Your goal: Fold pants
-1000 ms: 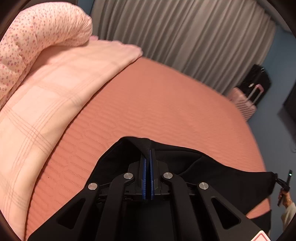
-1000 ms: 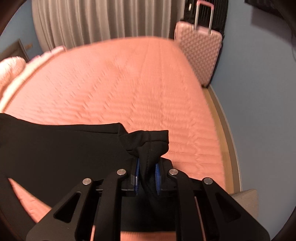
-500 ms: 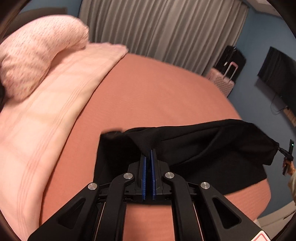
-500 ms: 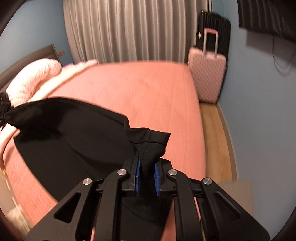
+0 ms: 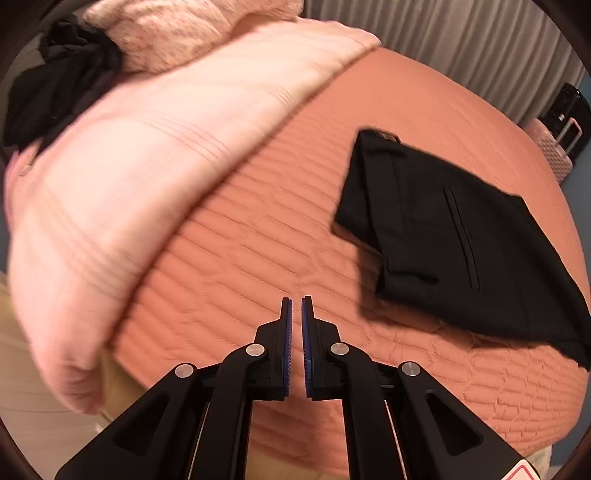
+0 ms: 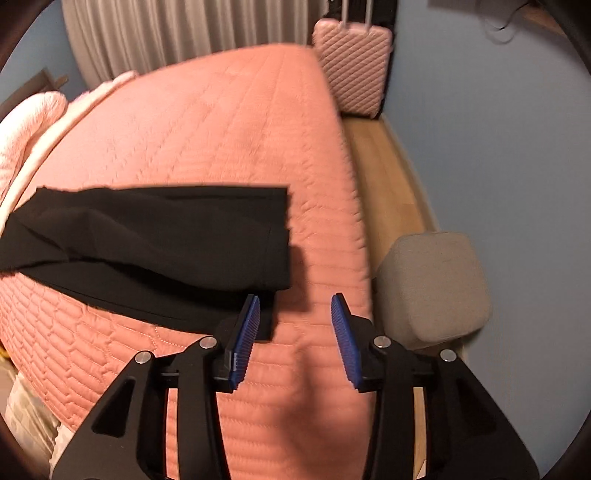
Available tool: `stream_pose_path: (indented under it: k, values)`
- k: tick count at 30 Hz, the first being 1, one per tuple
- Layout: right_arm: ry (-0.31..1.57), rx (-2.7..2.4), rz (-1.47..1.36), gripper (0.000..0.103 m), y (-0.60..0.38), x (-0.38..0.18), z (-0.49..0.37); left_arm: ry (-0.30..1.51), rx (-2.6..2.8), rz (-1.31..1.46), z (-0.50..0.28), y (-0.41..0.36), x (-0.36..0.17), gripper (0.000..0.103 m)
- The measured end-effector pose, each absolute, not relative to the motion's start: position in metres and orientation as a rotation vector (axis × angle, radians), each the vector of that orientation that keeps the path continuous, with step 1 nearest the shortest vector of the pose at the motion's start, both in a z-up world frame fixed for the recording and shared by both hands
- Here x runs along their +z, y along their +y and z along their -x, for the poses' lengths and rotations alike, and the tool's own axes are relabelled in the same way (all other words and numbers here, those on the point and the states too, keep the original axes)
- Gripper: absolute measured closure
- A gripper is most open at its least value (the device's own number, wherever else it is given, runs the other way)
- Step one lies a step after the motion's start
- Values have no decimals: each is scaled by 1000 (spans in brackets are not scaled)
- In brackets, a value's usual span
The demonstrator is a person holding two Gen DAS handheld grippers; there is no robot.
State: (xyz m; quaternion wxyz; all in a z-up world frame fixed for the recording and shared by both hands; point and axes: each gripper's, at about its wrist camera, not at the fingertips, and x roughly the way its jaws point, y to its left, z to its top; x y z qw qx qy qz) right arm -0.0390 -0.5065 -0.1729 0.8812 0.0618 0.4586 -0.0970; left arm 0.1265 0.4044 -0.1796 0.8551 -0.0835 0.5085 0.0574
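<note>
The black pants lie flat on the salmon quilted bed, waistband end toward the pale blanket. In the left wrist view my left gripper hangs shut and empty over bare quilt, left of and below the waistband. In the right wrist view the pants' leg ends lie doubled across the bed. My right gripper hovers just right of the hem. Its jaws are opening, with only quilt between them; the left blue pad overlaps the hem corner in view, and whether they touch is unclear.
A pale pink blanket and a flowered pillow fill the bed's left side, with a dark garment bunched by the pillow. A grey stool, wood floor and a pink suitcase stand beside the bed. Curtains hang behind.
Both grippers have let go of the pants, which now lie on the bed. The left gripper swung left, away from the waistband; the right jaws spread apart beside the hem.
</note>
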Motion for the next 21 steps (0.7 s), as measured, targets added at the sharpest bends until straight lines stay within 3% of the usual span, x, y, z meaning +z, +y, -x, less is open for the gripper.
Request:
stream_pose_path:
  k: [2,4,6,8,14,21]
  values:
    - [928,-221,-171,46,-505,-161,42,1029,145,76,-125,383,-153,99]
    - [905,-203,-185,45,-491,-155,37,987,60,2,-131,339,-129,96]
    - [900,-178,-209,45,-470,-155,32,945,-51,-46,-134,283,-120,85]
    - [892,-115,-239,44,-439,-157,24,918,-122,-48,-136,231,-126,62]
    - [911,238,-148,44,-255,-175,-17,1051,-261,42,-125,140,-195,62]
    - [937,504,86,46,-94,-195,-40,1068,-190,278,-103,199,-217,62]
